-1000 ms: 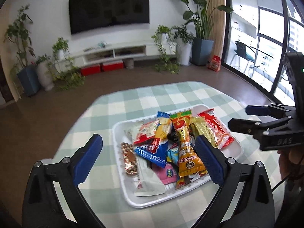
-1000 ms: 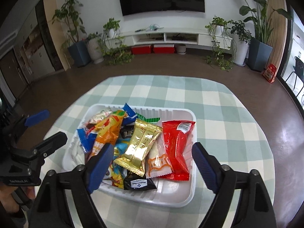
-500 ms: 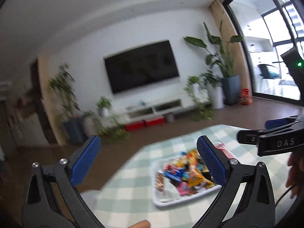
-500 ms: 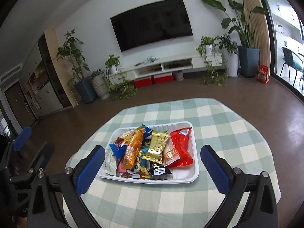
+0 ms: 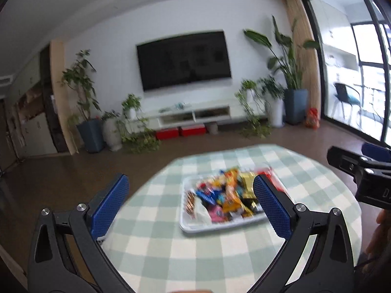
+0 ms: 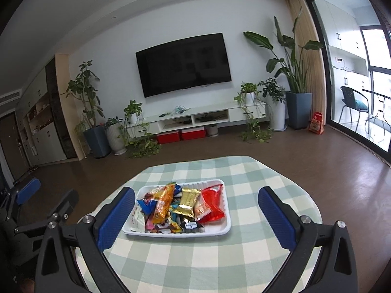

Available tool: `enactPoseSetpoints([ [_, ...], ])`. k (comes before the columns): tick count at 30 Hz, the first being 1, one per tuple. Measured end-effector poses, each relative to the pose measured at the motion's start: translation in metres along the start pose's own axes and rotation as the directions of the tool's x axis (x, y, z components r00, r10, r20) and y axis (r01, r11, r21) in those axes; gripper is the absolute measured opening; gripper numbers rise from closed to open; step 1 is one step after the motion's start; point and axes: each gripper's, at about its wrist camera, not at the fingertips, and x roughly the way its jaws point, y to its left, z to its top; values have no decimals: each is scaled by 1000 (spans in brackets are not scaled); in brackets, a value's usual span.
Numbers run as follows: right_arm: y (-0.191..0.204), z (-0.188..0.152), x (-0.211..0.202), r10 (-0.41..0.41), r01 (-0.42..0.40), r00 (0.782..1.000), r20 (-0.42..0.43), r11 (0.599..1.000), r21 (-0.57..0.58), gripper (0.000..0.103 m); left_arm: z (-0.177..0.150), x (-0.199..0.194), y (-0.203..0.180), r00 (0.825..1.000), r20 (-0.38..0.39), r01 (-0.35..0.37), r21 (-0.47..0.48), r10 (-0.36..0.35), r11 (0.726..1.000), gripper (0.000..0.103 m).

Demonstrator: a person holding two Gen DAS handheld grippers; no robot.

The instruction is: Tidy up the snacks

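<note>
- Jaws of the left gripper stand wide apart with nothing between them, filling the lower part of the left wrist view; its blue pads frame the table from lower left to lower right.
- Left wrist view, centre right: the white tray sits on the checked tablecloth, heaped with snacks. The picture is blurred, so single packets are hard to tell apart there. The right gripper shows at the right edge, well apart from the tray.
- Right wrist view: the right gripper also gapes wide and holds nothing. The tray lies in the lower centre, between the pads in the frame but well beyond them.
- Right wrist view, in the tray: an orange packet, a gold packet and a red packet lie on top, overlapping the others. The left gripper shows at the lower left edge.
- All visible snacks lie in the tray, none on the cloth. That fits a pile waiting to be sorted as well as one just gathered, so I cannot judge the stage.
- If a packet is picked, I would take a top one by a free edge, gently, since wrappers slip and crush.
</note>
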Motion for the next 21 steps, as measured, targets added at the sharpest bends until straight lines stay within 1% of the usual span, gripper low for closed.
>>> enactPoseSetpoints([
  [1,-1,-3,0,-7,7,1000,-14,1000,3,103,-2,5,-2,999,-36,22,10,-22,1000,103],
  [2,-2,-7,0,-19,19,999,-27,1000,4,103,-5,7,-6,997,-66,30,17,-29,999,103],
  [4,-4,-15,-2,-47,47,998,-49,999,5,103,-12,9,-11,996,-90,-11,28,13,1000,103],
  [5,-4,-18,-2,-52,52,997,-59,999,5,103,-16,9,-13,994,-107,-15,28,18,999,103],
  [8,-5,-30,-4,-72,72,993,-95,997,-2,103,-27,13,-17,985,-171,7,6,-6,1000,103],
  [12,-4,-48,-6,-101,97,986,-136,995,-29,103,-42,21,-17,973,-229,25,-22,-30,999,103],
  [13,-4,-52,-7,-98,94,985,-144,995,-31,103,-47,38,-9,970,-240,32,-32,-39,999,103],
  [15,-2,-59,-8,-99,95,982,-159,995,-36,103,-53,47,-6,964,-262,30,-49,-42,998,103],
  [21,3,-73,-8,-102,93,976,-192,994,-55,103,-64,57,-3,953,-298,31,-70,-50,997,103],
])
